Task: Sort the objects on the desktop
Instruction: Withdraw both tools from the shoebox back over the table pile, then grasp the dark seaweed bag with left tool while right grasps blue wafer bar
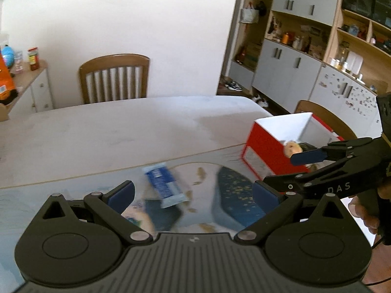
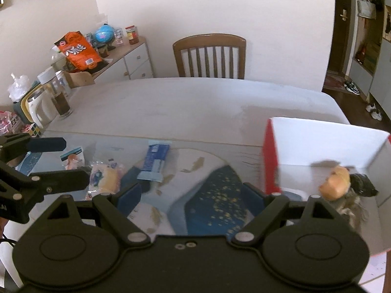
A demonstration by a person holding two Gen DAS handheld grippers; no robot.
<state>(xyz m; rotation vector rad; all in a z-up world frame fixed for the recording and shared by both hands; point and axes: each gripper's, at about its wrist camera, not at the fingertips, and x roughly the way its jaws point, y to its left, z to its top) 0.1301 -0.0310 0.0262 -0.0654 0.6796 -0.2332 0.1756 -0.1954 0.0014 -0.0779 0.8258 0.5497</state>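
Blue-and-white packet (image 2: 154, 162) lies flat on the printed mat (image 2: 215, 190), long axis running away from the cameras, well left of the box. More small packets sit to its left: a yellow-ish snack pack (image 2: 103, 178) just beside it and a small white pack w/ blue stripe (image 2: 72, 157) further left. All a bit blurred, labels unreadable.

Red-and-white box (image 2: 270, 161) stands open at the mat's right side; inside it a small doll-like figure (image 2: 338, 183), pale head, dark body.

Right claw (image 2: 191, 195): jaws wide, nothing btw the blue pads, hovering over the mat, box just to its right. Left claw (image 1: 193, 193): also wide, empty, over the mat w/ the blue packet ahead of it, btw the pads' lines. Each claw shows in the other's view, side by side, apart.

Counter (image 2: 183, 102) beyond the mat is pale. Wooden chair (image 2: 210, 56) at the far edge; at far left a kettle (image 2: 40, 108), a glass jar (image 2: 61, 97), and a sideboard (image 2: 132, 61) w/ an orange bag (image 2: 79, 51).
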